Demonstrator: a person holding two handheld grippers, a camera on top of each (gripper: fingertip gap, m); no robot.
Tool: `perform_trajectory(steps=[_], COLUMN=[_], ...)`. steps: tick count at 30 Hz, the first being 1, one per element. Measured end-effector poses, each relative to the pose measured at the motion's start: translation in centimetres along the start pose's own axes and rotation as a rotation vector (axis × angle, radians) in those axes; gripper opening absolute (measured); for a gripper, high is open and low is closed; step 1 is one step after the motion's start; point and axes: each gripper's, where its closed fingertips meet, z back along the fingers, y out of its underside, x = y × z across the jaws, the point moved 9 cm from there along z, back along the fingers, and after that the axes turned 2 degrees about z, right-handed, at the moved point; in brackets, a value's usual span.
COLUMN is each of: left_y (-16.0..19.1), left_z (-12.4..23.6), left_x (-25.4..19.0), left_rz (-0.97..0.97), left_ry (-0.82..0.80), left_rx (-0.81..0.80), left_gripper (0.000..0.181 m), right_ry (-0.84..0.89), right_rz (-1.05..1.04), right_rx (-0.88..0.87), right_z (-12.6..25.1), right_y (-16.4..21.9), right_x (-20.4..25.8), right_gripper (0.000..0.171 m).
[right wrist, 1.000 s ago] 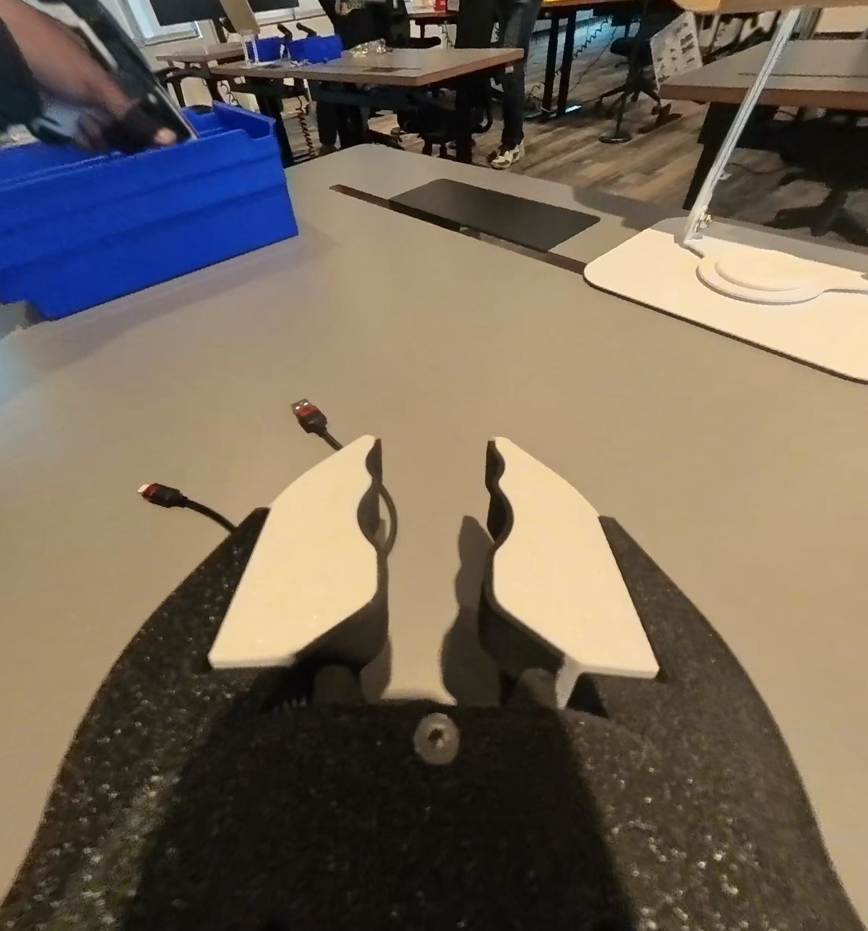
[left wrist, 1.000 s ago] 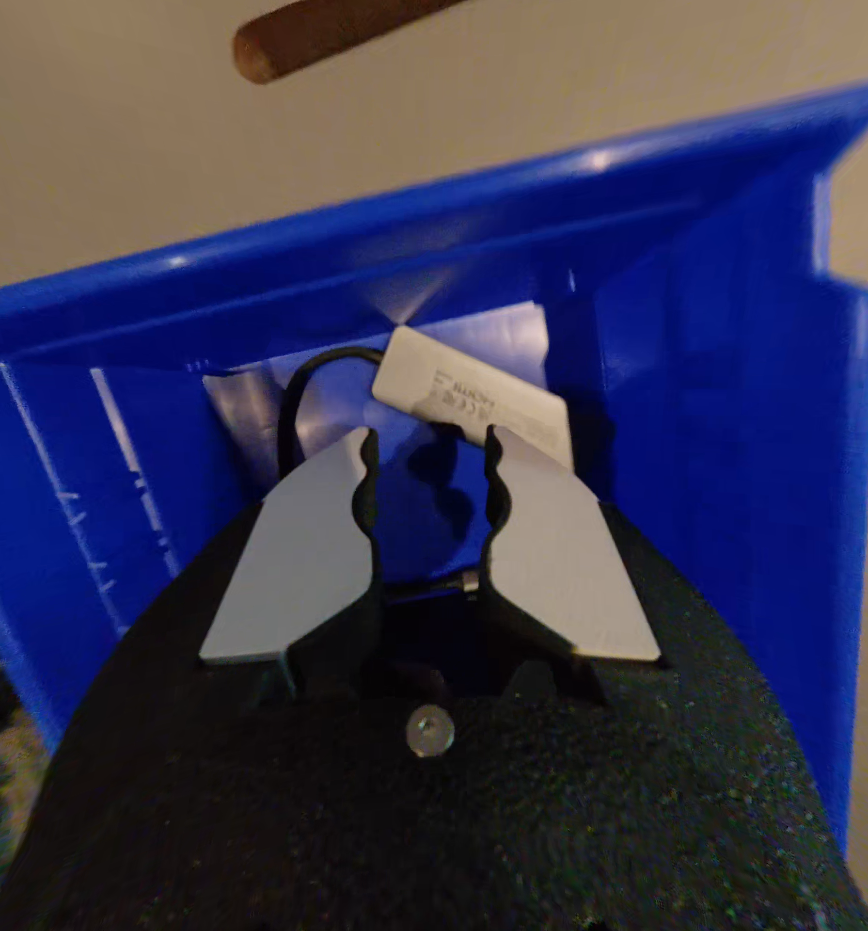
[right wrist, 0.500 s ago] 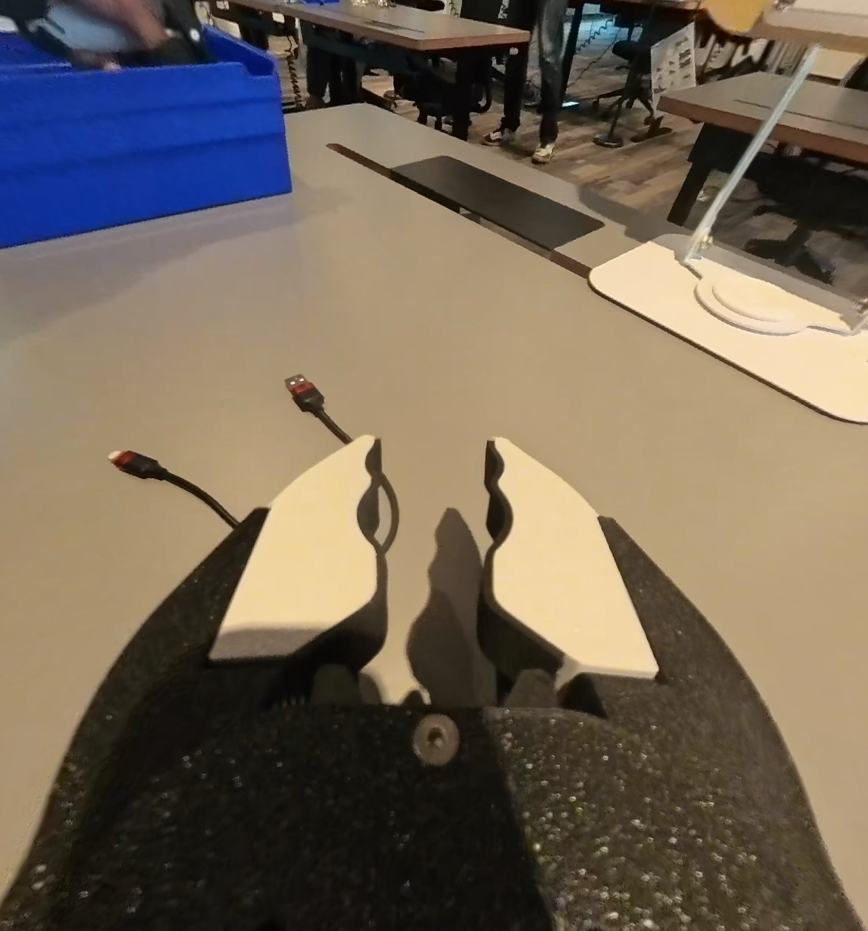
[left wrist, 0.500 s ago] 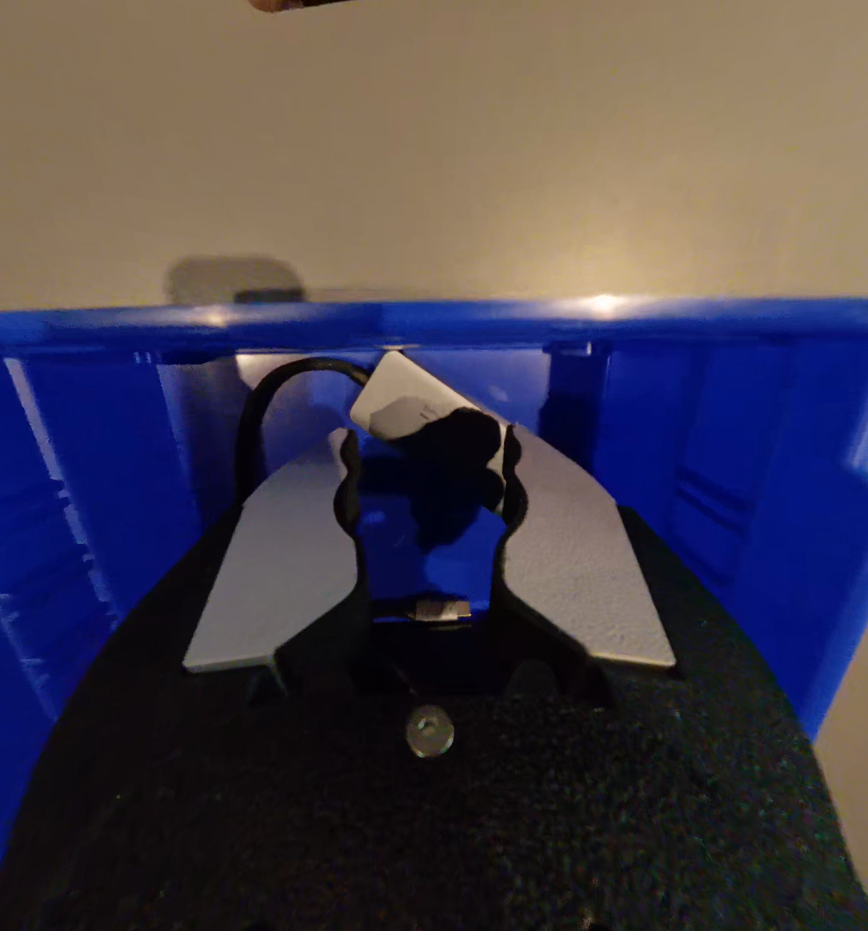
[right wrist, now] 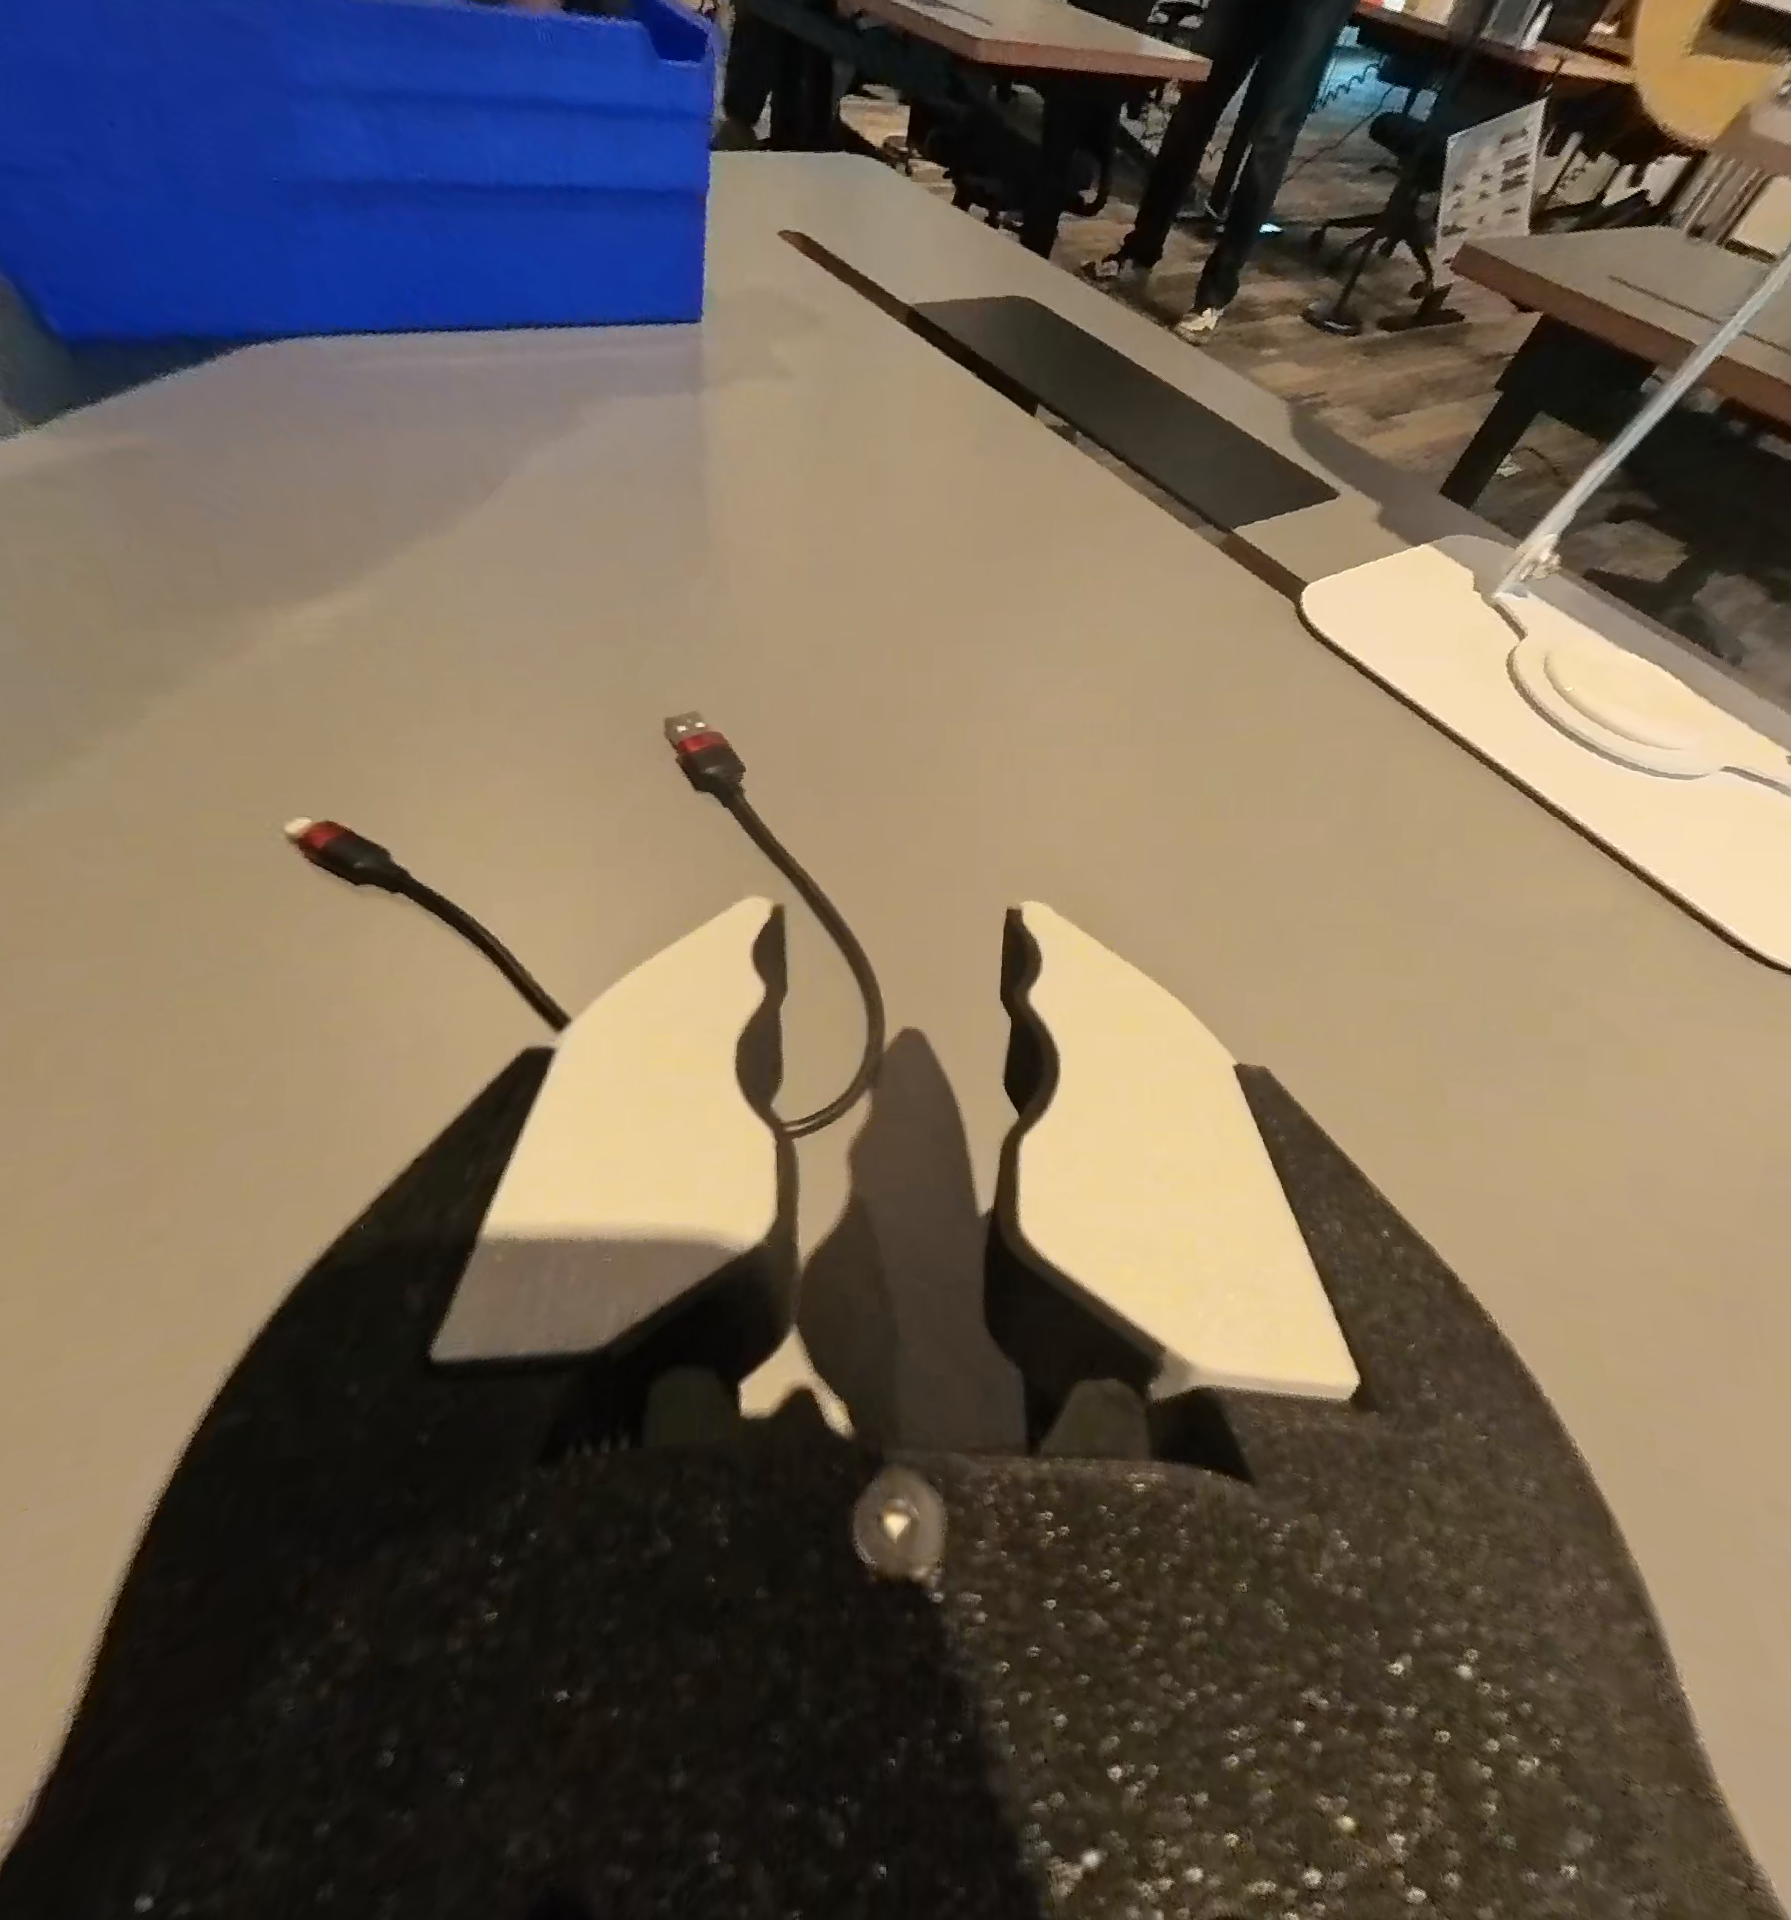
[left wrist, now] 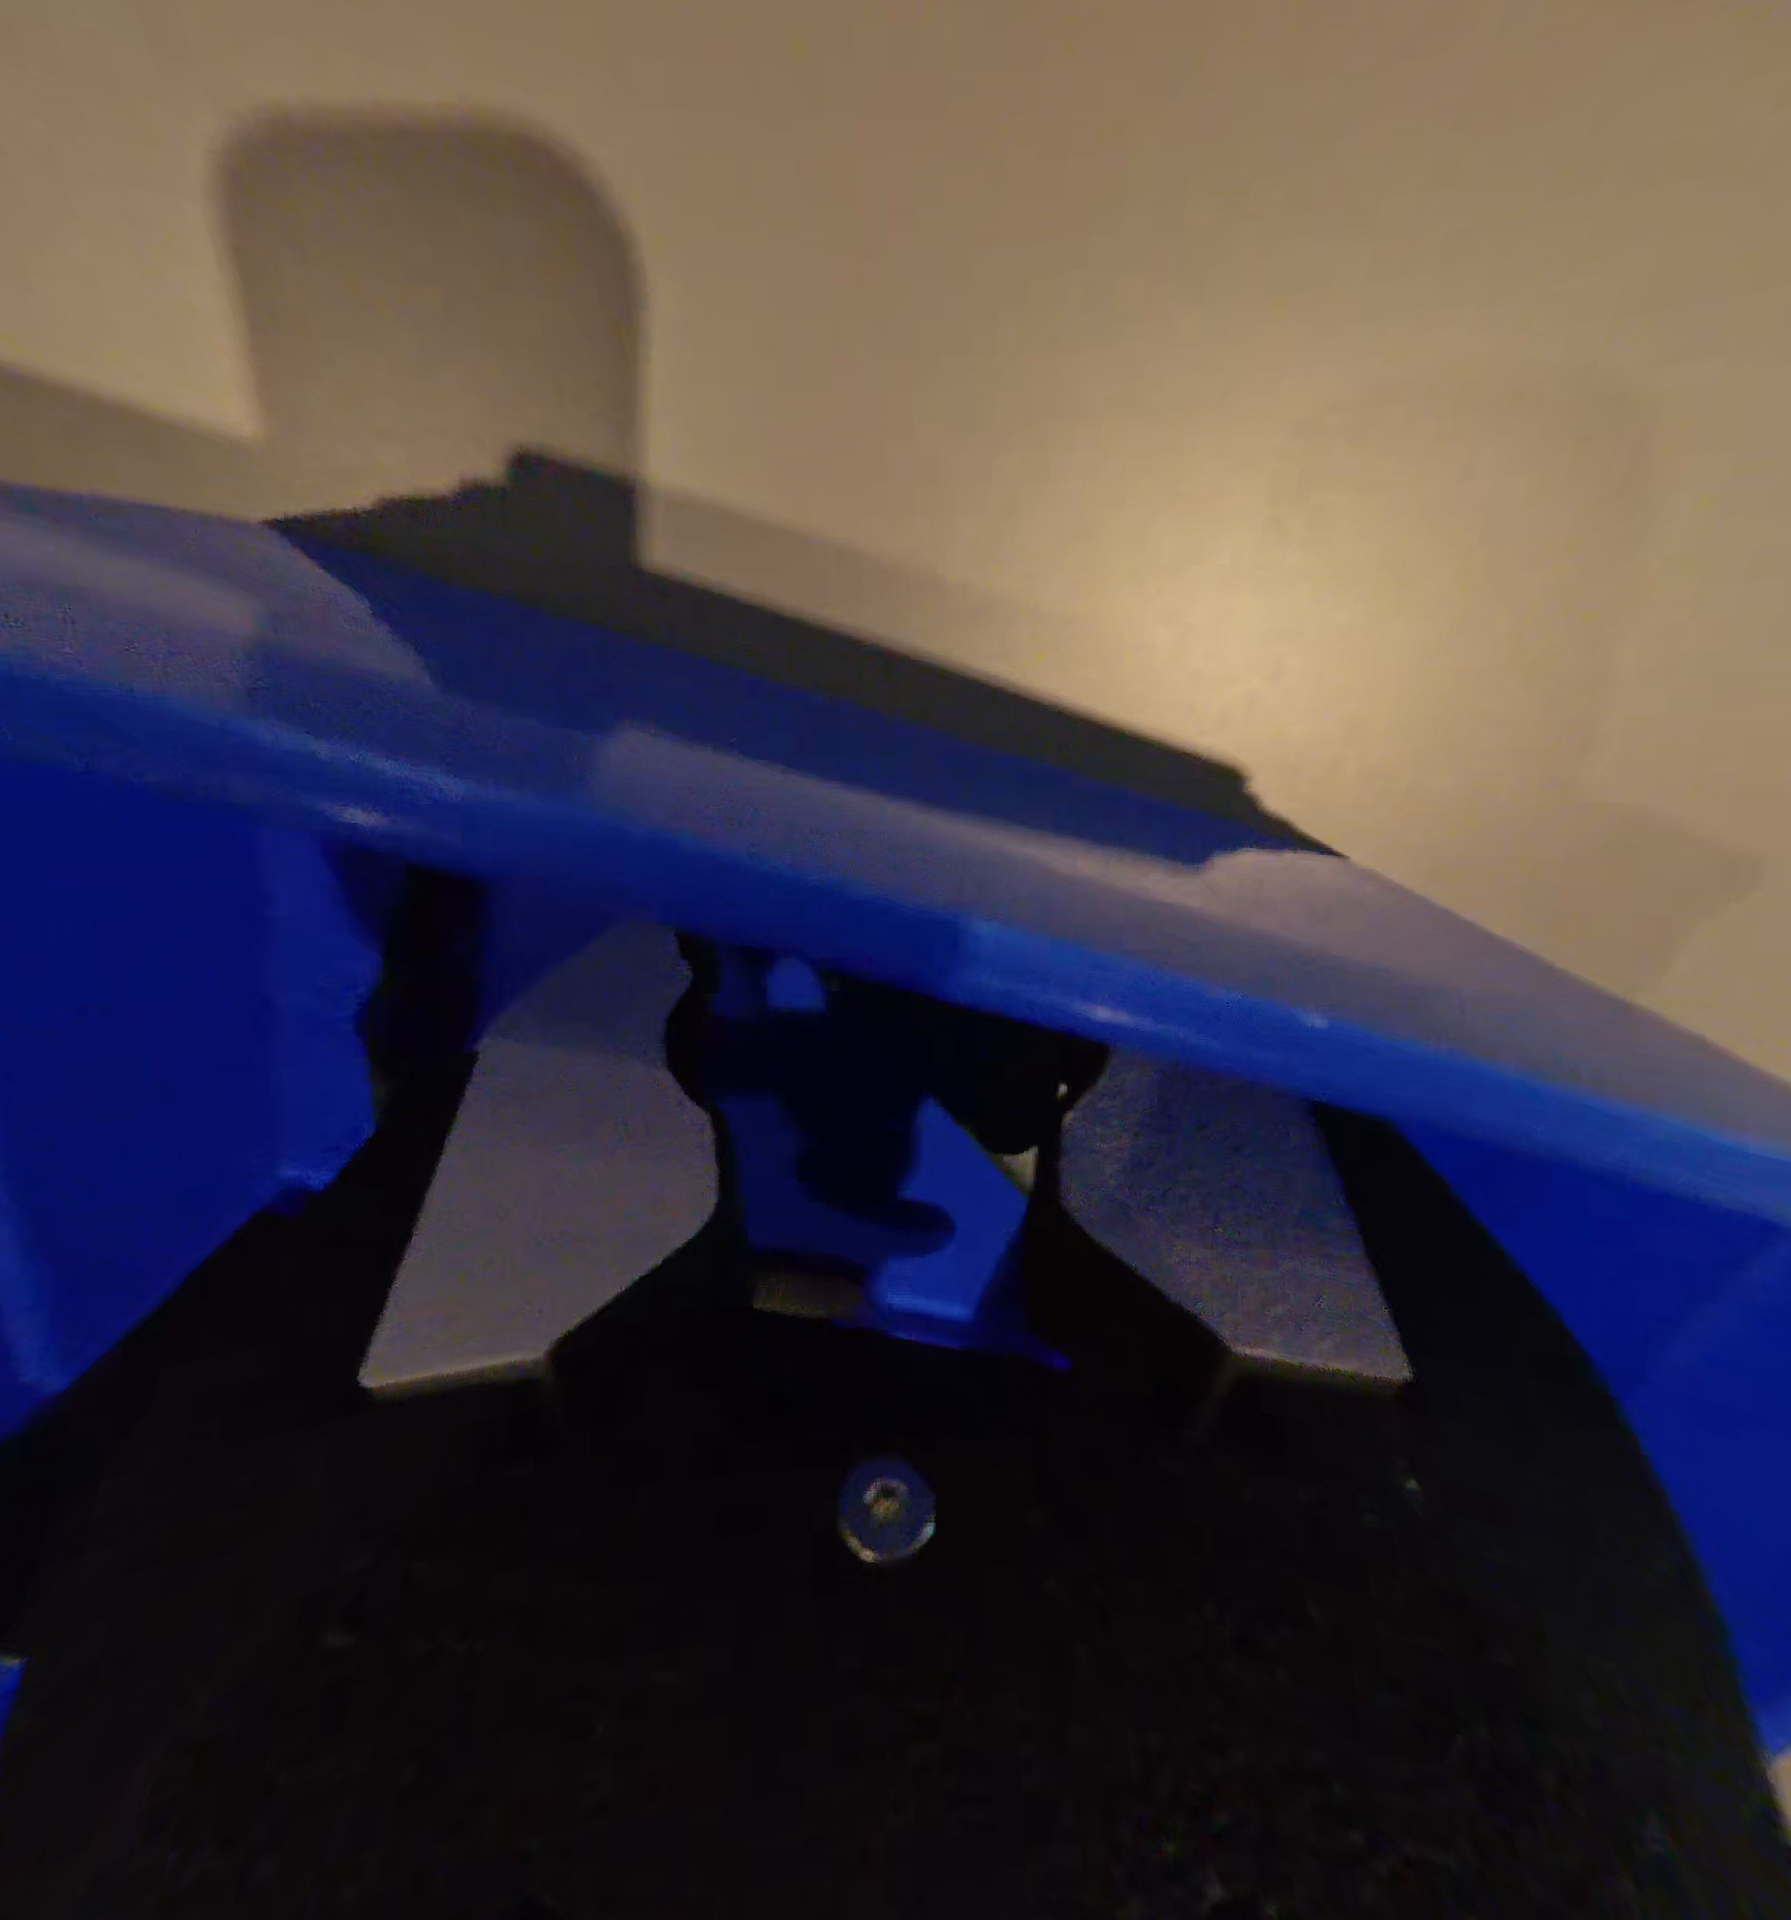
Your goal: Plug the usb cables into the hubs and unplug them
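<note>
In the left wrist view my left gripper [left wrist: 875, 997] is down inside the blue bin [left wrist: 974, 914]. The bin's blurred rim crosses in front of the fingertips and hides them. The jaws stand apart, with dark shadow and blue bin floor between them. No hub or cable can be made out there. In the right wrist view my right gripper [right wrist: 891, 914] is open and empty, low over the grey table [right wrist: 1078, 727]. A black cable [right wrist: 849, 997] runs up between its fingers to a red-banded USB plug [right wrist: 704, 748]. Its smaller red-banded plug [right wrist: 335, 842] lies to the left.
The blue bin [right wrist: 319, 177] stands at the table's far left. A white stand base [right wrist: 1556, 717] with a clear slanted post sits at the right edge. A black panel [right wrist: 1119, 405] is set in the tabletop. A person's legs [right wrist: 1234, 156] and other desks are behind. One gripper's finger ends stand about 50 centimeters off the other's.
The left view has dropped and tilted, so the bin rim now hides the white hub and black cable seen before. The right gripper has moved closer to the cable, which now lies between its fingers.
</note>
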Motion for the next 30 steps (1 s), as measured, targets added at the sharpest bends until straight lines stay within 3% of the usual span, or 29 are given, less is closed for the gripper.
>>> perform_trajectory(steps=[3,6,16,30], left_y=[-0.1,0.0,0.6,3.7], left_z=[0.0,0.0,1.4,12.4], left_x=[0.0,0.3,1.1,2.6], left_rz=[0.011,0.038,0.044,0.036], left_ry=[0.008,0.007,0.041,0.218], left_rx=[0.003,-0.029,-0.145,-0.643], left_gripper=[0.061,0.048,0.040,0.036], right_ry=[-0.004,0.004,0.008,0.010], right_rz=[0.044,0.090,0.078,0.081], right_rx=[0.016,0.026,0.020,0.017], right_z=[0.0,0.0,0.0,0.0], right_y=[0.1,0.1,0.1,0.1], right_x=[0.5,1.0,0.8,0.9], right_gripper=[0.040,0.040,0.040,0.040])
